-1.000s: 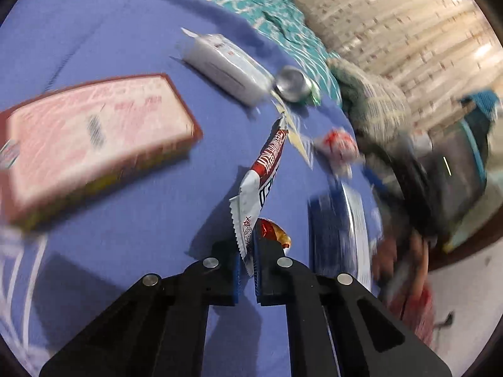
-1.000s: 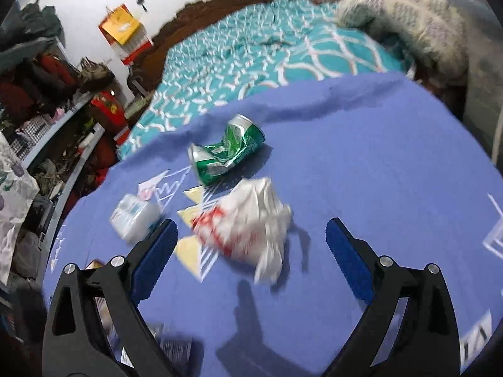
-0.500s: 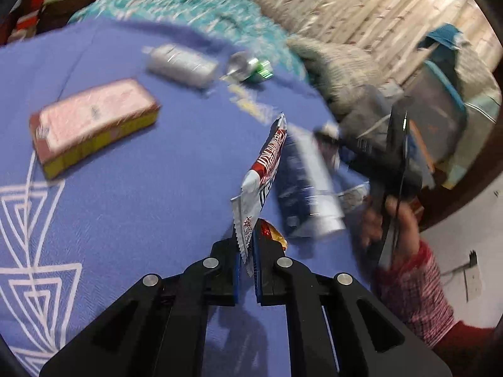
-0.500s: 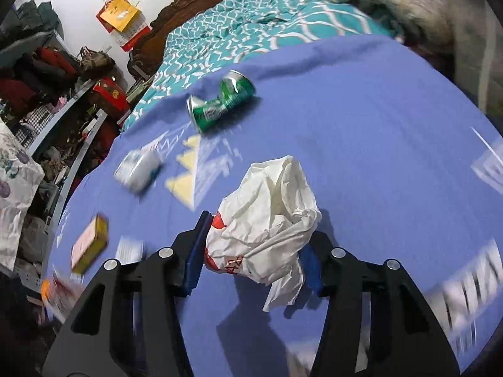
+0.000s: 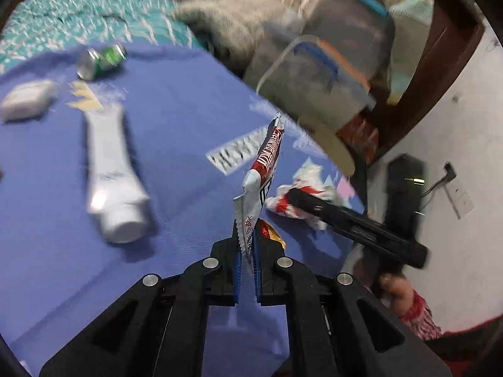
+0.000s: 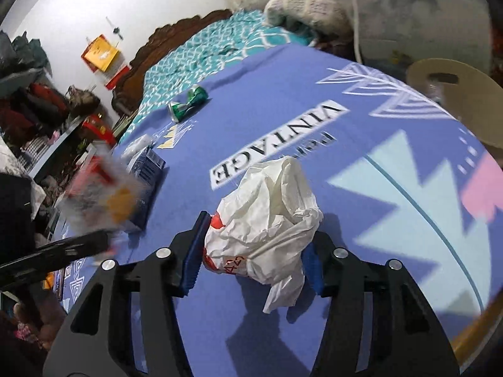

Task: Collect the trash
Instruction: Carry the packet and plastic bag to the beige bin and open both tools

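My left gripper (image 5: pixel 246 251) is shut on a red and white snack wrapper (image 5: pixel 262 169) that stands up between its pads, with a second orange wrapper (image 5: pixel 270 232) beside it. My right gripper (image 6: pixel 253 248) is shut on a crumpled white plastic bag (image 6: pixel 267 216) with red print, held above the purple cloth (image 6: pixel 361 144). In the left wrist view the right gripper (image 5: pixel 355 220) and its bag (image 5: pixel 301 188) show at the right. A crushed green can (image 6: pixel 188 103) lies far back on the cloth; it also shows in the left wrist view (image 5: pixel 100 59).
A white tube (image 5: pixel 110 176) and a white packet (image 5: pixel 28 99) lie on the cloth at left. A blue box (image 6: pixel 146 172) lies left of the bag. A teal bedspread (image 6: pixel 201 53) is behind. A round tan board (image 6: pixel 456 94) and grey bags (image 5: pixel 317 72) stand at the right edge.
Both grippers have swung right along the cloth with their loads. The right gripper, open around the bag a second ago, has closed on it and lifted it.
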`<state>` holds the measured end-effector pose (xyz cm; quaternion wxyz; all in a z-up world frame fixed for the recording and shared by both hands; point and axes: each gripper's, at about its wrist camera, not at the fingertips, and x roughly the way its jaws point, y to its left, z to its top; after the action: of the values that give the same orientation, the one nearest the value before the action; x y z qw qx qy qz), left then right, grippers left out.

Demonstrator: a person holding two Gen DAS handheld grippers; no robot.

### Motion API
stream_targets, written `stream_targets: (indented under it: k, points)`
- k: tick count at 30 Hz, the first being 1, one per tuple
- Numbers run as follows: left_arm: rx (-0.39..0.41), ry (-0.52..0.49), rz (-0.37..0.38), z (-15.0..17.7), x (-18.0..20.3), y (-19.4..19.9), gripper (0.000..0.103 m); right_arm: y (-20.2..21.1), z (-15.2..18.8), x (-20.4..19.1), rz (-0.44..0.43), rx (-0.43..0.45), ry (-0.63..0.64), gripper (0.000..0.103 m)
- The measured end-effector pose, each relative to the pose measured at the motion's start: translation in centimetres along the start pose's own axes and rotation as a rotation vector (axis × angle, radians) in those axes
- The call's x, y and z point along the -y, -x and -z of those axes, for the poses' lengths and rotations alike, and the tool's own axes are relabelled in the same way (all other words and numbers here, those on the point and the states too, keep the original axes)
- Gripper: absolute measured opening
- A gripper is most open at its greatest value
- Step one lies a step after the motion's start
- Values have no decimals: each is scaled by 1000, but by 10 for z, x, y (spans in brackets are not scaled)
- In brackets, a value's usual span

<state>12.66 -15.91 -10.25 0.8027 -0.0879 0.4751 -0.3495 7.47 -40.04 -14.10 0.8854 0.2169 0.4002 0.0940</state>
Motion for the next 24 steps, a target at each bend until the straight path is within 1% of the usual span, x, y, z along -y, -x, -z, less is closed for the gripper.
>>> stream_targets:
  k: [2,4,6,8,9,10,11,12,14,17,18,19,20,21,22,23,24]
  points:
    - [-43,12,-11,-3,-2,-21,6,6,7,-1,13,11,13,66]
    - [-85,24,-38,-5,-4,-40,6,8,12,-2,20,22,30,76]
    - [-111,33,-69,-7,-3,-51,7,7,12,-3,14,25,32,80]
    - [-118,35,-83,-9,-3,-55,21,9,13,-2,-2,31,27,84]
    - [-113,36,-83,-10,-3,-57,35,11,13,-1,-3,37,23,87]
    - [-106,38,-85,-12,0,-56,43,11,11,1,-4,42,22,88]
    - [-97,36,-103,-14,1,-55,58,11,9,2,-6,45,20,88]
    - [-78,29,-132,-17,3,-55,62,12,8,5,-8,46,17,88]
    - [-77,21,-139,-23,6,-59,62,11,5,10,-14,48,12,88]
    - [-86,44,-130,-26,5,-63,60,15,8,14,-25,54,18,88]
    - [-85,47,-131,-26,4,-63,53,16,9,14,-26,58,23,88]
    - [-88,46,-130,-28,4,-65,30,16,10,13,-29,63,29,88]
    - [-100,43,-122,-28,4,-68,18,16,10,13,-31,67,38,88]
    - [-111,42,-115,-28,5,-71,13,15,11,12,-27,67,54,79]
    - [-114,37,-108,-31,8,-75,11,13,10,10,-40,59,80,59]
    - [-113,26,-108,-33,11,-77,10,12,10,8,-69,50,99,58]
    - [-113,14,-106,-35,15,-80,7,14,9,7,-59,65,115,54]
